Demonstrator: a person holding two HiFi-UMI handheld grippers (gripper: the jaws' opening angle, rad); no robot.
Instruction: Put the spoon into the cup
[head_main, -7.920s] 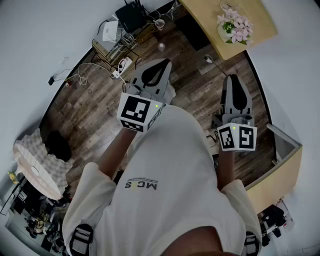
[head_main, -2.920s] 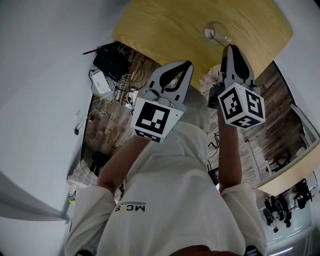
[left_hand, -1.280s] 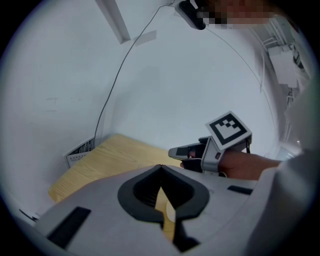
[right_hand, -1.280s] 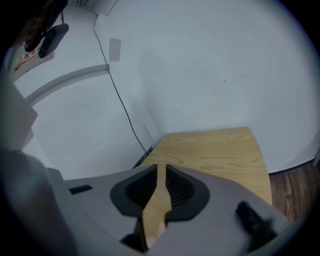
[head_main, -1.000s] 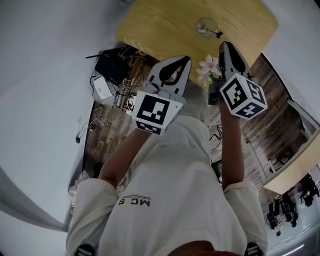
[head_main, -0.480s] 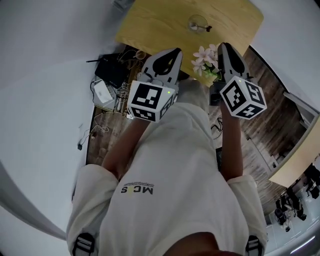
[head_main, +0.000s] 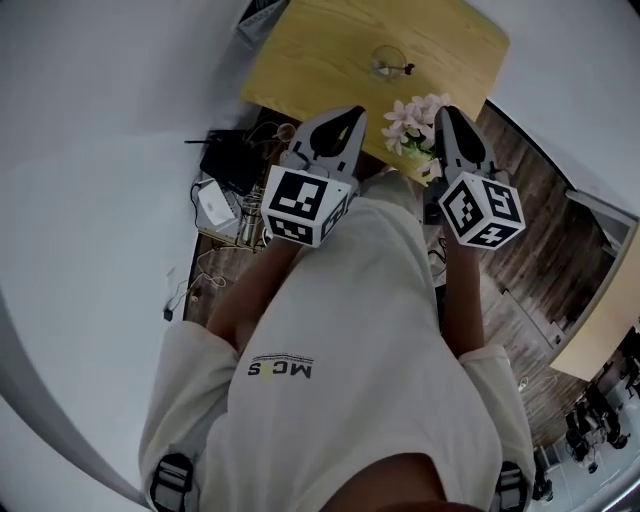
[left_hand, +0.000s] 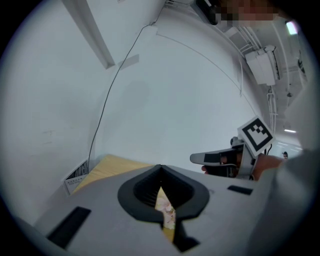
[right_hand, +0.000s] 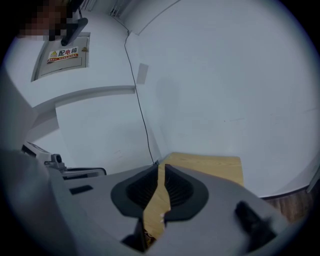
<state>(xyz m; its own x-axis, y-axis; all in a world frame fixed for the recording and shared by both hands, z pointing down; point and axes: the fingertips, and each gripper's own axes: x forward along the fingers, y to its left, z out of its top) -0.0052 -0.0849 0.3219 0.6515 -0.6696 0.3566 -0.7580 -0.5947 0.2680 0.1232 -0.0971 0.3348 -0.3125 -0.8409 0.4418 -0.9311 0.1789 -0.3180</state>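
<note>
- Both are hanging pinched together, gripping nothing: left tongs (head_main: 348, 115), right tongs (head_main: 447, 113).
- Ahead on the tabletop (head_main: 300, 60), beyond the flowers (head_main: 415, 118), the cup (head_main: 386, 64) and spoon (head_main: 404, 69) are sitting — handle pointing rightward, seemingly favouring the right tongs.

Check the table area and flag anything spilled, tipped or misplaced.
Nothing looks spilled or tipped. The cup stands upright on the wooden table, a thin dark handle, likely the spoon, poking over its rim. The flowers sit at the near edge. Only the boxes and cables on the floor look untidy.
</note>
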